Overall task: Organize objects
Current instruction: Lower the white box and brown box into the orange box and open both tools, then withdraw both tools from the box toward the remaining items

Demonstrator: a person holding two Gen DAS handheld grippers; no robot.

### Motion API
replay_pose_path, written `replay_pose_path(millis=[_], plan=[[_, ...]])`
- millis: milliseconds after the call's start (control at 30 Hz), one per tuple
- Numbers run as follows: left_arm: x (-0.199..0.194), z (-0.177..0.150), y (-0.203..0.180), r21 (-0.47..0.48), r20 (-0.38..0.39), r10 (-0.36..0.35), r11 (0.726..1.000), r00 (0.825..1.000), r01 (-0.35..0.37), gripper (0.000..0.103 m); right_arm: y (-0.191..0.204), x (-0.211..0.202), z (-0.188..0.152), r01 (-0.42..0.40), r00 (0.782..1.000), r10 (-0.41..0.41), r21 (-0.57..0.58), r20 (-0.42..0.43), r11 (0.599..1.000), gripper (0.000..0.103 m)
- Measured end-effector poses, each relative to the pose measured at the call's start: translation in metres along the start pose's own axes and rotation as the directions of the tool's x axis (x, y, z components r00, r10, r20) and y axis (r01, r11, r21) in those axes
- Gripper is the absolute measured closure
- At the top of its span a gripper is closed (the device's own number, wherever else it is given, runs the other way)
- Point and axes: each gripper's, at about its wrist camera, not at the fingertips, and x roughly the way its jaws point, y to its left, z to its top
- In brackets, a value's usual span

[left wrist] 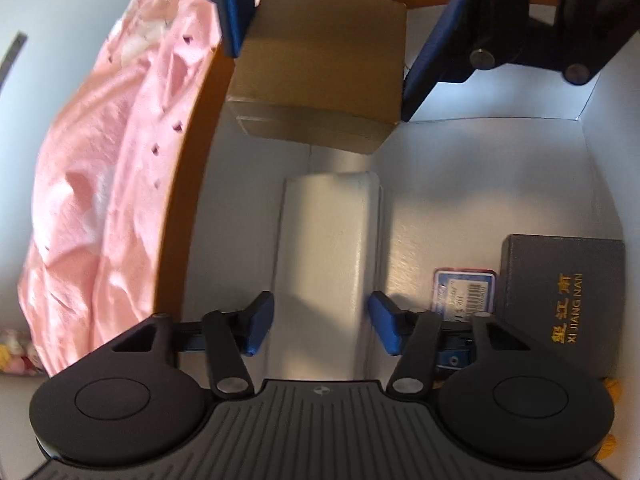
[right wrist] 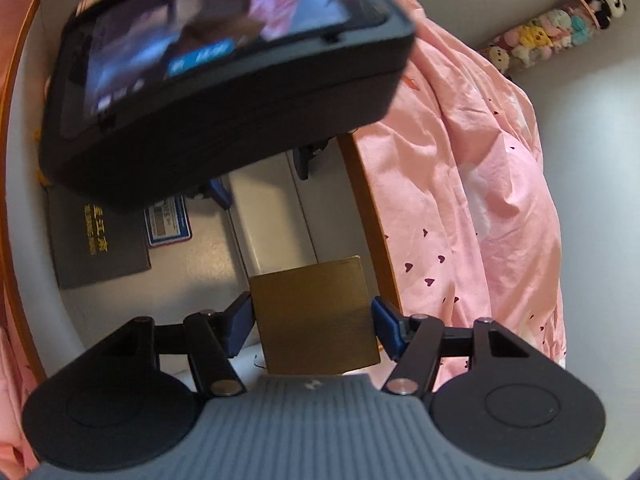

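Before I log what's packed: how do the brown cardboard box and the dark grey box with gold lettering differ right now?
The brown cardboard box is plain and blocky; the dark grey box carries gold lettering and looks flatter. The brown box sits between the right gripper's pads, above the floor of the big white-lined box; the grey one lies flat, untouched. Both are inside the white-lined box.

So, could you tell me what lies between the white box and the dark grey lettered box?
A small blue-bordered label card lies flat between the white box and the dark grey box, clearest in the left wrist view.
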Motion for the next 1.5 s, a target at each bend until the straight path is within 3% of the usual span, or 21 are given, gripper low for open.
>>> replay_pose_path(millis=[167,300,500,800,867,933,1033,1100,1167,1333,1500], plan=[[-0.001,-0.007,-0.001,-0.018,-0.005,-0.028,0.999,1.0,0.027,0.058,0.006,0.02,0.0,-0.013,0.998,0.009,-0.069,-0.06,0.998,0.039],[-0.004,-0.01,0.0,-0.025,-0.004,-0.035,0.999,0.999,0.035,0.059,-0.001,0.028,0.003,-0.052,0.996,0.048,-0.048,-0.081,0.997,0.039],[-0.008,-0.016,-0.001,-0.04,-0.009,-0.036,0.999,0.999,0.036,0.06,-0.013,0.035,-0.002,-0.032,0.993,0.03,-0.019,-0.115,0.999,0.038],[-0.015,-0.019,-0.006,-0.055,-0.009,-0.031,0.998,0.999,0.03,0.061,-0.013,0.027,-0.002,-0.083,0.994,0.085,0.031,-0.068,0.996,0.04],[-0.017,-0.019,-0.007,-0.066,-0.008,-0.03,0.997,1.0,0.029,0.061,-0.012,0.027,0.002,-0.093,0.994,0.095,0.03,-0.063,0.995,0.053],[-0.019,-0.019,-0.009,-0.064,-0.002,-0.023,0.998,1.0,0.023,0.062,-0.01,0.027,0.005,-0.108,0.992,0.109,0.027,-0.066,0.994,0.059],[-0.016,-0.03,-0.002,-0.065,0.009,-0.018,0.998,1.0,0.019,0.063,-0.01,0.035,0.006,-0.103,0.99,0.103,0.002,-0.1,0.995,0.061],[-0.018,-0.031,-0.001,-0.076,0.013,-0.021,0.997,1.0,0.022,0.065,-0.01,0.04,0.005,-0.095,0.986,0.095,0.007,-0.137,0.995,0.068],[-0.022,-0.031,0.0,-0.089,0.025,-0.026,0.996,0.999,0.028,0.066,-0.013,0.044,0.0,-0.083,0.981,0.089,0.038,-0.175,0.996,0.084],[-0.039,-0.031,-0.005,-0.112,0.046,-0.037,0.993,0.998,0.042,0.067,-0.017,0.031,-0.004,-0.091,0.987,0.102,0.092,-0.123,0.992,0.085],[-0.042,-0.039,0.015,-0.173,-0.025,-0.088,0.981,0.996,0.082,0.066,-0.006,0.024,-0.003,-0.114,0.987,0.119,0.055,-0.107,0.992,0.085]])
